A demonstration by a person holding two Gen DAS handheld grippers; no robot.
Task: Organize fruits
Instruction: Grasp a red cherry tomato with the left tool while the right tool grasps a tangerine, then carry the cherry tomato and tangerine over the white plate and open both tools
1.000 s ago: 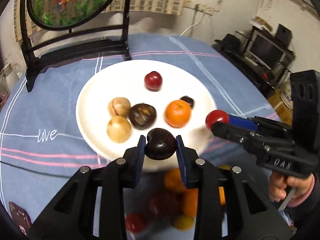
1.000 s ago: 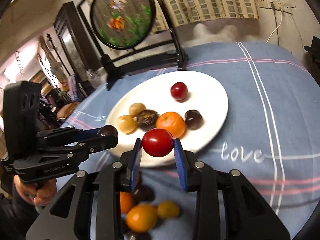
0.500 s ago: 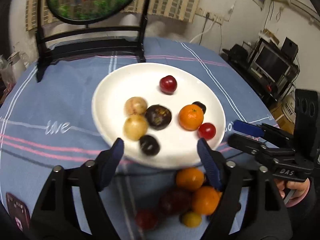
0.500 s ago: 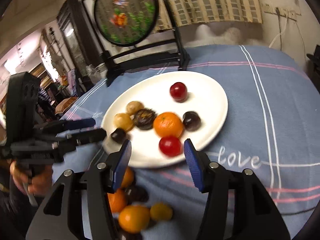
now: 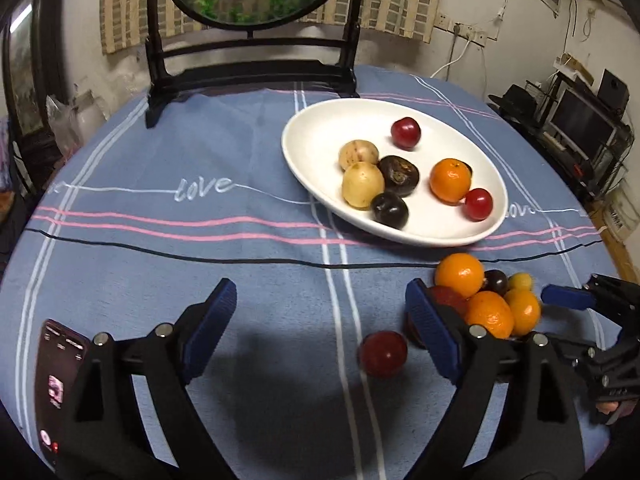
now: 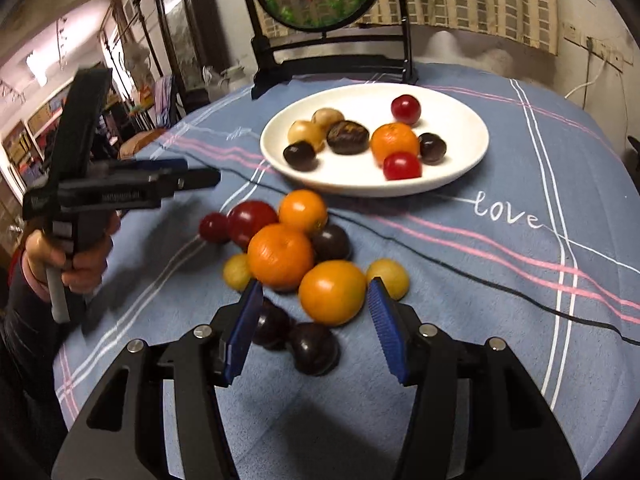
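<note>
Having dropped a dark plum (image 5: 389,210) and red fruit (image 5: 477,204) onto the white plate (image 5: 316,128), left tongs (image 5: 320,330) were opening empty and right tongs (image 6: 316,320) stood apart, empty, near the tabletop heap (image 6: 292,240) beside that plate.

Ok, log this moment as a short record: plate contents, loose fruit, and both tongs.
plate: white, holding eight fruits, among them one orange and two small red ones
loose pile: oranges, red, dark and yellow fruit on the blue cloth, near side of the plate
left tongs: opening, nothing between the pads, single red fruit just ahead
right tongs: open, empty, over the pile
</note>
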